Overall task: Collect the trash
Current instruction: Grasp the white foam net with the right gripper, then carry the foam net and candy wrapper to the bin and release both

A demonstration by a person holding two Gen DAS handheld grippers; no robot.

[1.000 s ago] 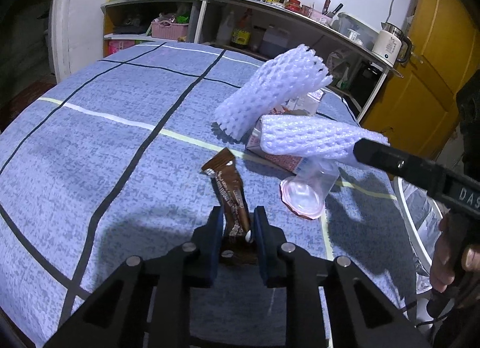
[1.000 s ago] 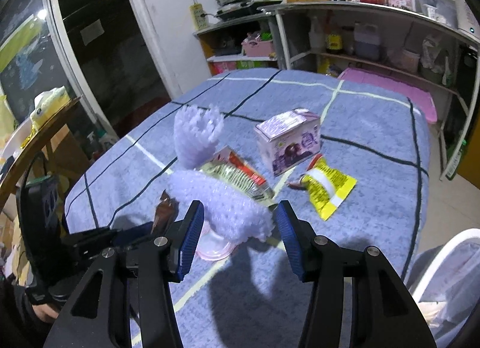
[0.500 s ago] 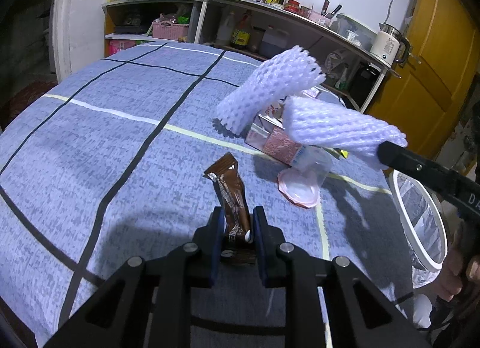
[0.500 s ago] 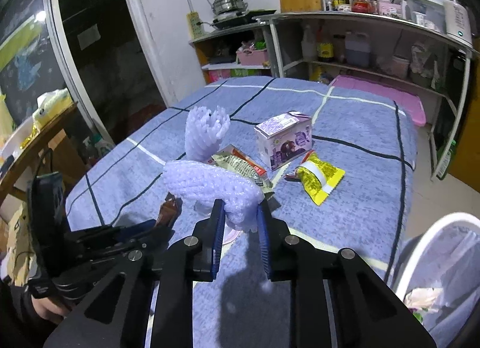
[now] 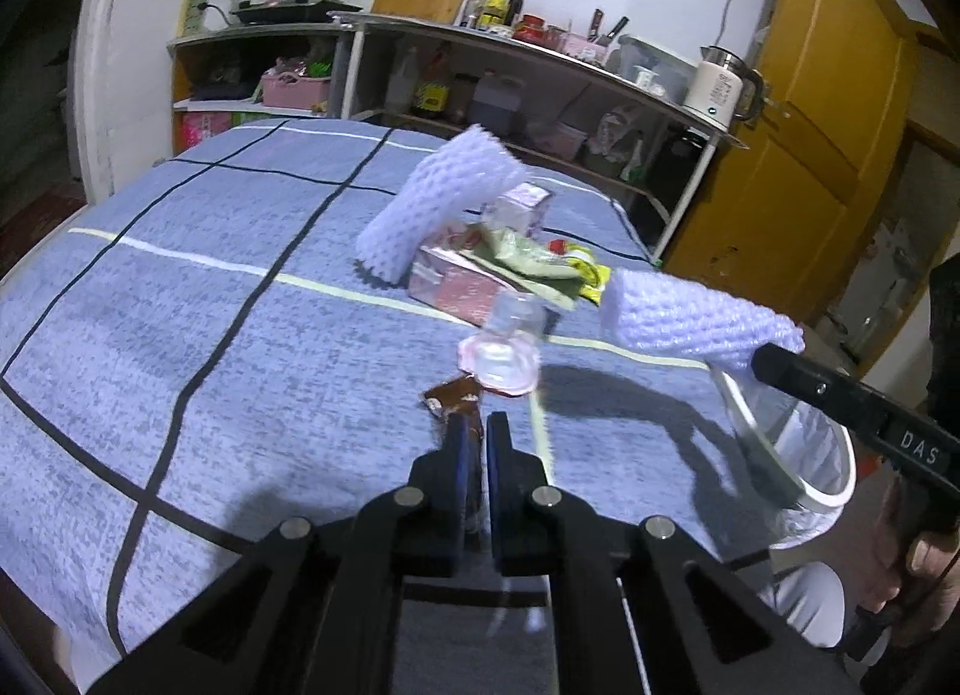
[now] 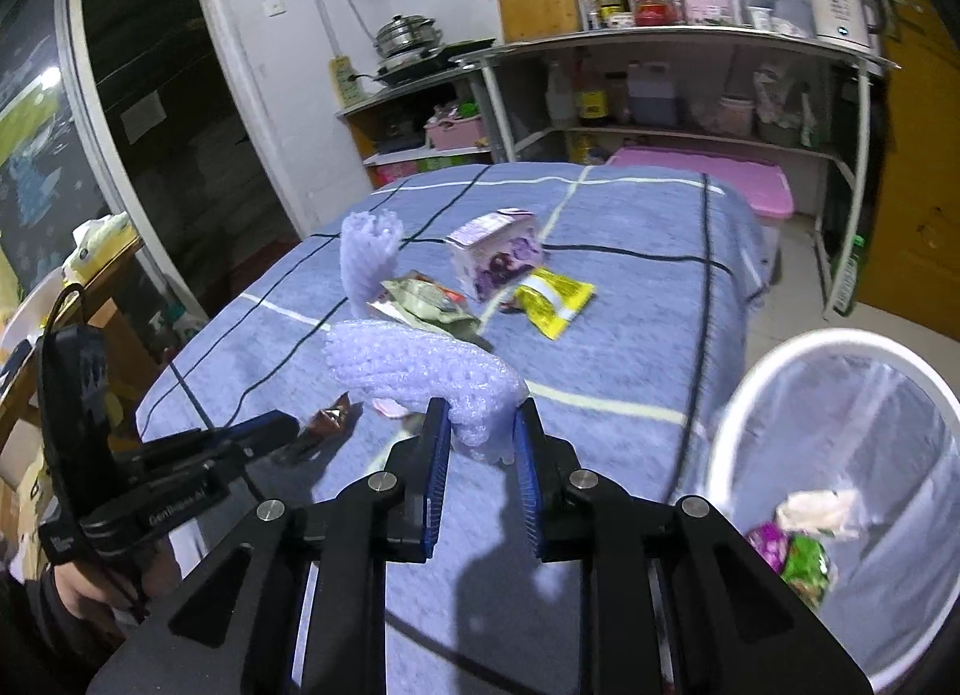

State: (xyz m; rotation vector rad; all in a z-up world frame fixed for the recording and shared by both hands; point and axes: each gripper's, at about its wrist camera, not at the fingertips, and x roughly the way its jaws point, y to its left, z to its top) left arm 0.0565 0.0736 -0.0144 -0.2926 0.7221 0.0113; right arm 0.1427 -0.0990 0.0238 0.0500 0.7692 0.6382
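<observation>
My left gripper (image 5: 474,434) is shut on a brown snack wrapper (image 5: 453,395) and holds it just above the blue cloth of the table (image 5: 210,299). My right gripper (image 6: 480,431) is shut on a white foam fruit net (image 6: 420,368), lifted above the table beside the white bin (image 6: 840,455). In the left wrist view the net (image 5: 690,320) hangs over the bin's rim (image 5: 744,419). A second foam net (image 5: 444,197), a clear plastic cup (image 5: 504,347), a pink carton (image 5: 456,281), a purple box (image 6: 498,254), a green wrapper (image 6: 429,302) and a yellow packet (image 6: 552,299) lie on the table.
The bin (image 6: 798,539) holds several wrappers and stands off the table's right edge. Shelves with bottles and a kettle (image 5: 720,89) line the back wall. A yellow door (image 5: 810,155) is at the right. A wooden side table (image 6: 66,299) is at the left.
My right gripper closed on the foam net and carried it right, over toward the bin. My left gripper lifted the brown wrapper and shifted right toward the cup.
</observation>
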